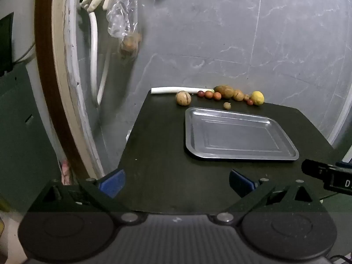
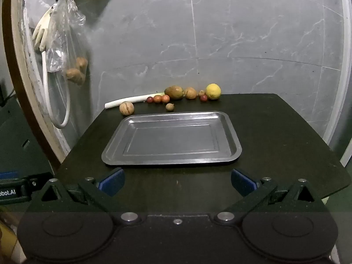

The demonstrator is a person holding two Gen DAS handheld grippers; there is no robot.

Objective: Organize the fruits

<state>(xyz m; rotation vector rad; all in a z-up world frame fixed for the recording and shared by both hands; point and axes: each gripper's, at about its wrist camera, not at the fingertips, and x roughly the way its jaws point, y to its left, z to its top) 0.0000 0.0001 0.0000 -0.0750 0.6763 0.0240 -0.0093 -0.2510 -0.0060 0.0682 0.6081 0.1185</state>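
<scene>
left gripper (image 1: 177,181) spread wide, holding nothing | right gripper (image 2: 177,181) spread wide, holding nothing | left view only: other gripper's black body at right edge | fruits along worktop (image 2: 275,132) far edge against wall: yellow lemon (image 2: 213,91), brownish oval fruit (image 2: 174,92), small reddish ones (image 2: 157,98) | bare steel tray (image 2: 233,136) just before them

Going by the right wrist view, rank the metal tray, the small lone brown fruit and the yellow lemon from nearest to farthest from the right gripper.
1. Metal tray, just ahead of the open right gripper, centre of the table.
2. Small lone brown fruit, just beyond the tray's far rim.
3. Yellow lemon, at the back wall, right end of the fruit row.
</scene>
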